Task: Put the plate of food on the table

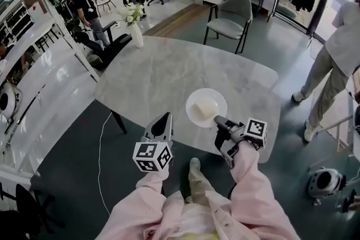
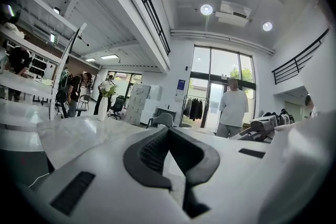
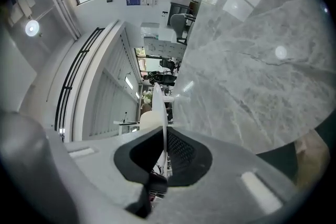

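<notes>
A white plate (image 1: 206, 108) carrying a pale block of food (image 1: 205, 107) is over the near edge of the grey marble table (image 1: 163, 73). My right gripper (image 1: 218, 120) is shut on the plate's near rim. In the right gripper view the plate (image 3: 160, 105) runs edge-on between the jaws (image 3: 164, 132), with the food (image 3: 149, 119) on its left and the table (image 3: 252, 60) on its right. Whether the plate touches the table I cannot tell. My left gripper (image 1: 166, 117) is at the table edge left of the plate. It is shut and empty (image 2: 168, 129).
A white vase of flowers (image 1: 135, 25) stands at the table's far left edge. A grey chair (image 1: 233, 15) sits behind the table. One person (image 1: 332, 62) stands at the right and others (image 1: 87, 5) at the back left. White shelving (image 1: 34, 81) runs along the left.
</notes>
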